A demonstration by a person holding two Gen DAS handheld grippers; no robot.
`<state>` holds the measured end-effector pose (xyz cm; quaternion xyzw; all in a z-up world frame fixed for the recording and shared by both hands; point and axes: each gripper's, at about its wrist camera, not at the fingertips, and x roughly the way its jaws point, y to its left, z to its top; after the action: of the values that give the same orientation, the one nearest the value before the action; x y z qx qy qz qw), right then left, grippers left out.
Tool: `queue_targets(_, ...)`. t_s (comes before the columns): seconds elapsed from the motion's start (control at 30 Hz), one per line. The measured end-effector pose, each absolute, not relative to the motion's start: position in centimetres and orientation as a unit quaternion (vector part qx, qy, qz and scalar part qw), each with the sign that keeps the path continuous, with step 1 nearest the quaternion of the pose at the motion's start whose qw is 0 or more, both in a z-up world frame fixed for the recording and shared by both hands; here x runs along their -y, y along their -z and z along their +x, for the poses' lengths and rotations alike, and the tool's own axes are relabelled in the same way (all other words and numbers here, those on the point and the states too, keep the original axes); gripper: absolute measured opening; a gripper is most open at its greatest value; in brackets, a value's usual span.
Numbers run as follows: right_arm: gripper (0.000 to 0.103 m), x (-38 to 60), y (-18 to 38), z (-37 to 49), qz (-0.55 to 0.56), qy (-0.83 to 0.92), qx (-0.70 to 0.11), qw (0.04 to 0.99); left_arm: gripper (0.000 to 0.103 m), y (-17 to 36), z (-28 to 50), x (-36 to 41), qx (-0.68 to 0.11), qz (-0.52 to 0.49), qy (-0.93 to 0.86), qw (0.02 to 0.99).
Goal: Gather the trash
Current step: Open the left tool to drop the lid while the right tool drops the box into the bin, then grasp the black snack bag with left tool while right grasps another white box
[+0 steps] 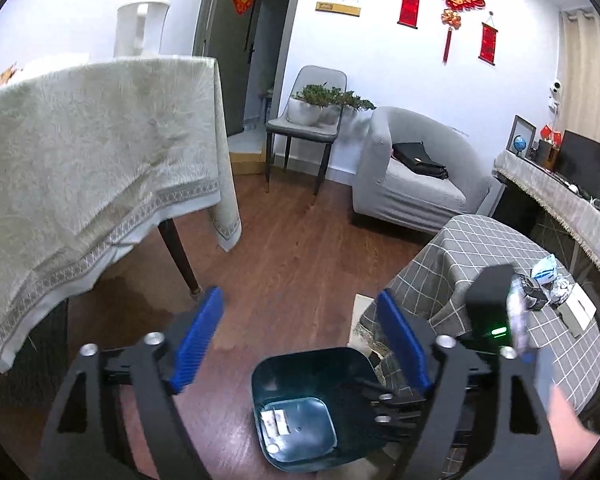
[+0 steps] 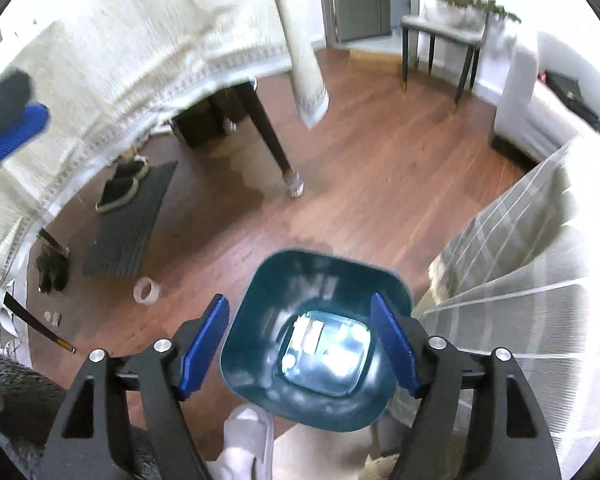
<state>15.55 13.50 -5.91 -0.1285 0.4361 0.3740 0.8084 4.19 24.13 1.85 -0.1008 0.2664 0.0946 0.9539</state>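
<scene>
Trash, crumpled blue-white wrappers (image 1: 542,276), lies on the grey checked-cloth round bench (image 1: 460,256) near its far edge, beside white cards. Below the released left claw (image 1: 300,340), a dark teal square plastic bin (image 1: 300,364) stands mouth-up on bare wooden floor (image 1: 300,248). From the right wrist, the right claw (image 2: 300,344) hangs spread over that bin (image 2: 260,300), paper scraps at its bottom.

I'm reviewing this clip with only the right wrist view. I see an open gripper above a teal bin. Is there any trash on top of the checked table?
Observer: Yes. The left wrist view shows crumpled wrappers on top of the checked table.
Operator: And the left gripper?
Observer: The left gripper is open, with nothing between its fingers.
Operator: Anything else on that table?
Observer: A flat white card lies beside the wrappers.
</scene>
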Motion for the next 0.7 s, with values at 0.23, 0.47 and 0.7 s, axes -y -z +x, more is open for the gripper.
queue_targets(0.23,0.092,-8.8,0.9,15.5,-0.091,-0.360,-0.381,0.847,0.094,-2.3,4.8,-23.5,-0.260,-0.107,-0.092,0.955)
queue_targets(0.47,0.095,-2.8,-2.1,15.5,-0.076,-0.320,-0.344,0.879,0.096,-2.4,6.6,-20.6,-0.265,-0.102,-0.070,0.956)
queue_targets(0.7,0.096,2.8,-2.2,15.4,-0.103,-0.265,-0.329,0.900,0.096,-2.4,8.4,-16.7,-0.270,-0.101,-0.031,0.957)
